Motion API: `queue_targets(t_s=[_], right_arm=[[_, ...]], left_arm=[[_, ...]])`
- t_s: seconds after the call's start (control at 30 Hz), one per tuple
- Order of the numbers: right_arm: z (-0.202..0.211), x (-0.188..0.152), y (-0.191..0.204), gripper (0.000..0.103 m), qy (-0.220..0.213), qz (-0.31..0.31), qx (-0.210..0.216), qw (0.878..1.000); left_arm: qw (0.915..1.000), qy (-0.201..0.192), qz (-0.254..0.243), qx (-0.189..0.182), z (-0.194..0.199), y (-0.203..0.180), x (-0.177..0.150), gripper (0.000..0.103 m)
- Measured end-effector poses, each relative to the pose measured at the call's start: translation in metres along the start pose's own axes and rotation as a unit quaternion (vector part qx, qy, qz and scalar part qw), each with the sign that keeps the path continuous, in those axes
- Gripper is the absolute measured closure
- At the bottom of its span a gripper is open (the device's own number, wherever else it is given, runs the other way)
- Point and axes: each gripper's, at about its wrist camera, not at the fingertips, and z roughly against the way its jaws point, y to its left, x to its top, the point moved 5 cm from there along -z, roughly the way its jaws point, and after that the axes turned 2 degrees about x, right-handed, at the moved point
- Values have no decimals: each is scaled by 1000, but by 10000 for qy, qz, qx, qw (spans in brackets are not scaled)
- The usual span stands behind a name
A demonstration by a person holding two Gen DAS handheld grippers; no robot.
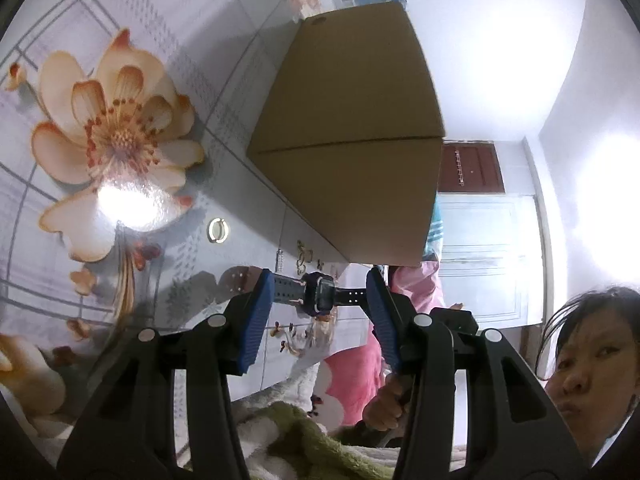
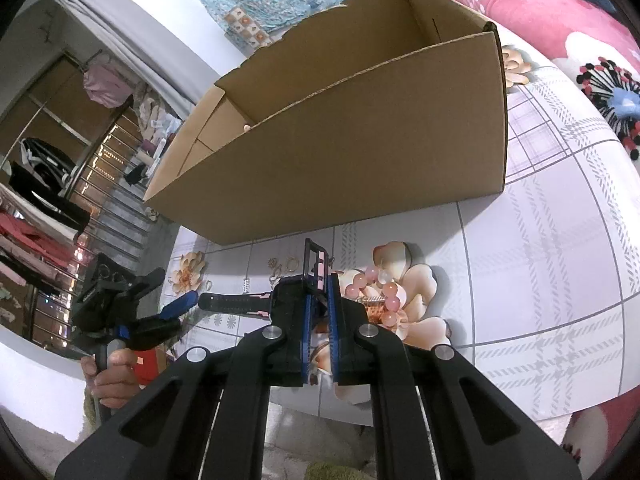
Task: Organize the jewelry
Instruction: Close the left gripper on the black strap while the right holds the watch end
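Note:
A dark blue wristwatch (image 1: pixel 318 294) with a perforated strap hangs above the floral table between the pads of my left gripper (image 1: pixel 320 296), which is open around it without clamping. My right gripper (image 2: pixel 319 292) is shut on the watch (image 2: pixel 296 294) at its case; the strap (image 2: pixel 232 304) sticks out to the left. A pink bead bracelet (image 2: pixel 378 290) lies on the table just right of my right gripper. Small gold earrings (image 2: pixel 286 266) and a ring (image 1: pixel 218 230) lie near the open cardboard box (image 2: pixel 352 136).
The cardboard box (image 1: pixel 352 136) stands on the table just beyond both grippers. A pink flowered quilt (image 2: pixel 560 20) lies at the table's far right. A green towel (image 1: pixel 312 440) lies below the table edge. The person's face (image 1: pixel 592 360) is close on the right.

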Motion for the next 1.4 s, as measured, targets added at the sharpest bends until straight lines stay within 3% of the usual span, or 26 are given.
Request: queue_targets(t_s=[0.2, 0.47, 0.67, 0.87, 0.93, 0.97, 1.0, 1.1, 1.2, 1.4], right_arm=[[-1, 0, 0, 95, 4, 5, -3, 10000], [-1, 0, 0, 95, 6, 3, 2, 10000], [-1, 0, 0, 95, 4, -3, 4, 10000], [-2, 0, -1, 95, -1, -30, -21, 10000], [-1, -1, -2, 95, -9, -42, -25, 10000], [-1, -1, -2, 95, -7, -50, -21, 10000], [-1, -1, -2, 95, -4, -57, -14, 10000], [-2, -4, -2, 95, 15, -63, 6, 10000], [-3, -4, -2, 95, 21, -66, 3, 10000], [-4, -5, -1, 95, 37, -34, 6, 10000]], left_arm=[[9998, 195, 103, 15, -8, 4, -5, 64], [9984, 220, -182, 491, -16, -3, -7, 74], [9967, 238, -218, 744, -20, -2, -9, 90], [9921, -28, -724, 1025, -18, -20, -7, 89], [9862, -286, -1014, 1276, -6, -29, -4, 79], [9824, -404, -1116, 1443, 0, -30, -3, 68], [9761, -518, -1246, 1703, 6, -31, -1, 67], [9688, -548, -1325, 2023, 6, -24, -2, 67], [9540, -479, -1619, 2479, -1, -25, -8, 67], [9058, -303, -2565, 3359, -18, -32, -24, 65]])
